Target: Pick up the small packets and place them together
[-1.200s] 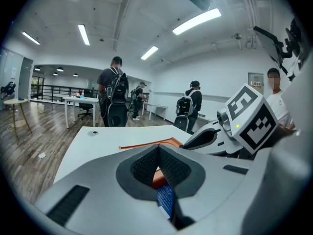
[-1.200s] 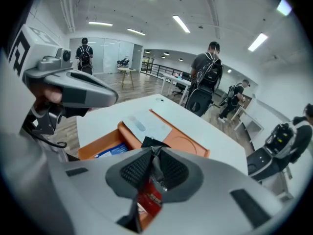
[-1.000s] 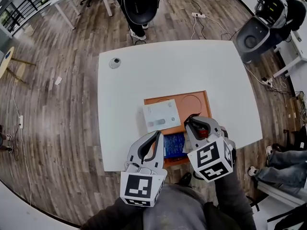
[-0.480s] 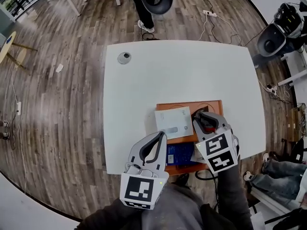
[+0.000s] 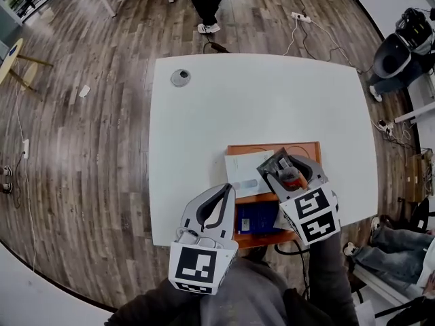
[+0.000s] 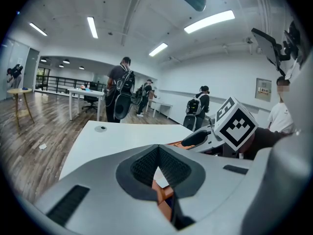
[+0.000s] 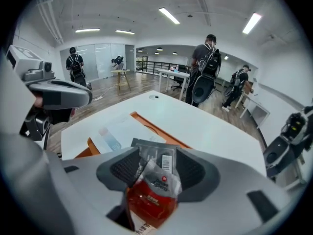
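The right claw (image 7: 157, 166) has just been opening and now stands spread above the orange tray (image 5: 302, 149), which sits toward 6 o'clock on the white worktop (image 5: 258, 94). Two small packets lie between its pads: a red packet (image 7: 151, 197) deep in the throat, and a dark grey packet (image 7: 155, 150) at its 12 o'clock, out toward the tips. From the head view the dark grey packet (image 5: 272, 166) pokes out at about 10 o'clock of the claw. The pads appear to have let go, though I cannot say for sure that neither packet leans on one.

The left claw (image 6: 157, 163) is pressed together at the tips with nothing in it, and it hovers at the near edge of the worktop, at 8 o'clock of the right one. A larger white packet (image 5: 245, 173) lies on the tray at 9 o'clock of the right claw, and a blue packet (image 5: 257, 217) at its 7 o'clock.

The likely trouble is that the release goes badly. The red packet sits so far back that it may lodge in the throat and ride away when the claw lifts. The dark grey one, being light and flat, could flutter off sideways and land on the tray's rim or on the worktop, apart from the others. The two may also part on the way down, undoing the gathering. The left claw is near enough to nudge the blue packet if it moves in carelessly.
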Demonstrator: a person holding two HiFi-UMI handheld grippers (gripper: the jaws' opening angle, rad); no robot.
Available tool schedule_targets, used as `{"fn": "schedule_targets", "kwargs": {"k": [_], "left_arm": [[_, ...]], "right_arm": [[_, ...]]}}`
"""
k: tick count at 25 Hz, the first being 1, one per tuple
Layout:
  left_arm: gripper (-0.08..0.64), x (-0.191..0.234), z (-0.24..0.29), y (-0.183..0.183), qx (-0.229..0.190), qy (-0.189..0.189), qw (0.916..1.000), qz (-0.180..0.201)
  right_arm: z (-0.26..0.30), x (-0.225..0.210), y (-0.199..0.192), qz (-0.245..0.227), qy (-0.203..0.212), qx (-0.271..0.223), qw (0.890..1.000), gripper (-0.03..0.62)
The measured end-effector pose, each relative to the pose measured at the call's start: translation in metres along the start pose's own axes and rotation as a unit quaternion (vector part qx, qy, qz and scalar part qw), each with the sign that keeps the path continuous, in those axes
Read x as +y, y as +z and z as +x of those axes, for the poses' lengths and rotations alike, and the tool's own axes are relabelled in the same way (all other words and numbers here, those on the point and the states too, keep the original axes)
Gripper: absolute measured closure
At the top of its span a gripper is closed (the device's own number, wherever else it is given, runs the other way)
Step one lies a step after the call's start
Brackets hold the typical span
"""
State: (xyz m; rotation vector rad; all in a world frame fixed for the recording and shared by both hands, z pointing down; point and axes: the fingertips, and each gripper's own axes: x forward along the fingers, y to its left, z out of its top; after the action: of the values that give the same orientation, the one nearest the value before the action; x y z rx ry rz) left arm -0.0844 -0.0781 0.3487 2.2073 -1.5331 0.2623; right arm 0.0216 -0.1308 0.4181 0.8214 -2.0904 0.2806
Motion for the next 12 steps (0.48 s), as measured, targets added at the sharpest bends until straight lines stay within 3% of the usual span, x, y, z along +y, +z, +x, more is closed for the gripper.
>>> {"fn": "schedule_targets", "kwargs": {"k": [6,12], "left_arm": [[0.565,-0.004,-0.010,0.000,0.001,-0.002,1.0000,0.004],[0.565,-0.019,-0.017,-0.002,-0.008,-0.002,0.9999,0.012]], "right_arm": [[-0.019,-0.007,0.011,0.007,-0.042,-0.039,0.998,0.367],[-0.040,-0.009,-0.002,0.005,-0.055,-0.047,0.997,0.367]]}}
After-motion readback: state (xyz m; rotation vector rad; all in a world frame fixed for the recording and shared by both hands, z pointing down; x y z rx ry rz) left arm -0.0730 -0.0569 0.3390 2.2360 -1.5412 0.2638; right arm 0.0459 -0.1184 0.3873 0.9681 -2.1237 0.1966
